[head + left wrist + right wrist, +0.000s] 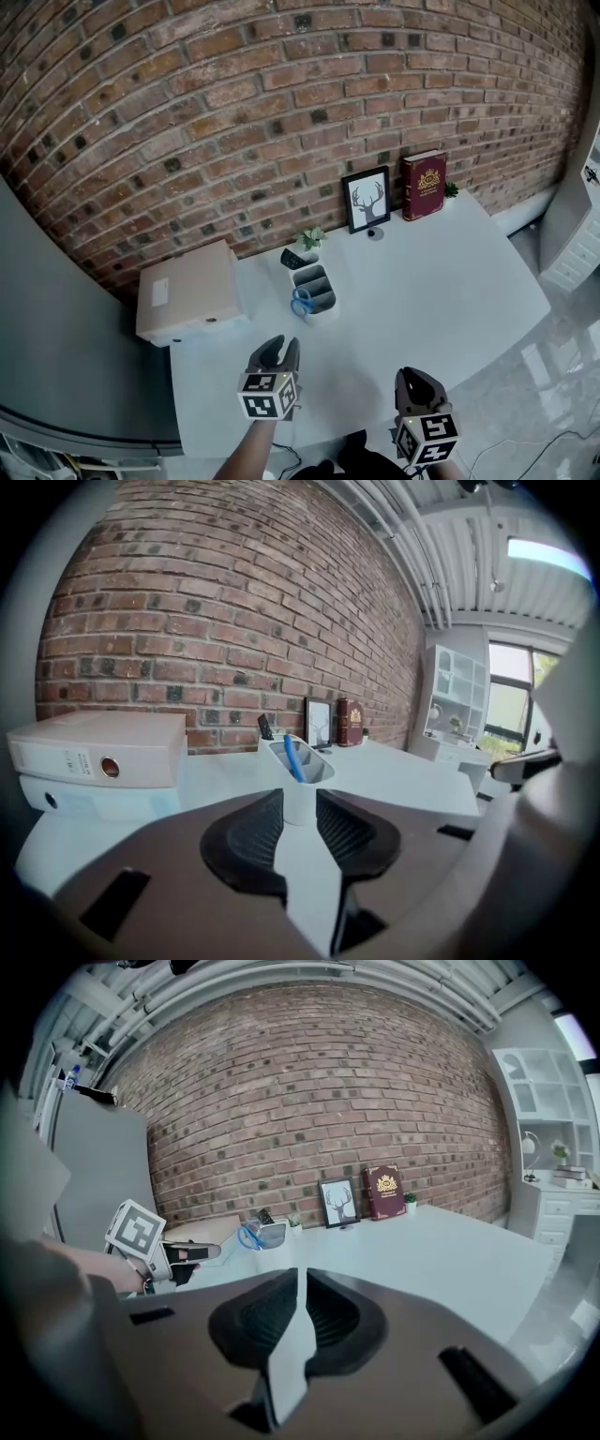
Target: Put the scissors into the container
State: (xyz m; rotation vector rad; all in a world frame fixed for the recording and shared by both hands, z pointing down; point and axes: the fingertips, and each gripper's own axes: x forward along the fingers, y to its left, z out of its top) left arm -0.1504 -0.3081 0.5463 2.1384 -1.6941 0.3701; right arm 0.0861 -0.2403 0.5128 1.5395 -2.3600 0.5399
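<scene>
The scissors with blue handles stand in the front compartment of a white container on the white table. In the left gripper view the blue handles rise out of the container straight ahead. My left gripper hovers over the table in front of the container, open, with nothing between its fingers. My right gripper is near the table's front edge, its jaws together and empty. The right gripper view shows the left gripper beside the container.
Two pale file binders lie stacked at the table's left. A deer picture, a red book and a small plant stand along the brick wall. A black object sits behind the container. A white cabinet stands at right.
</scene>
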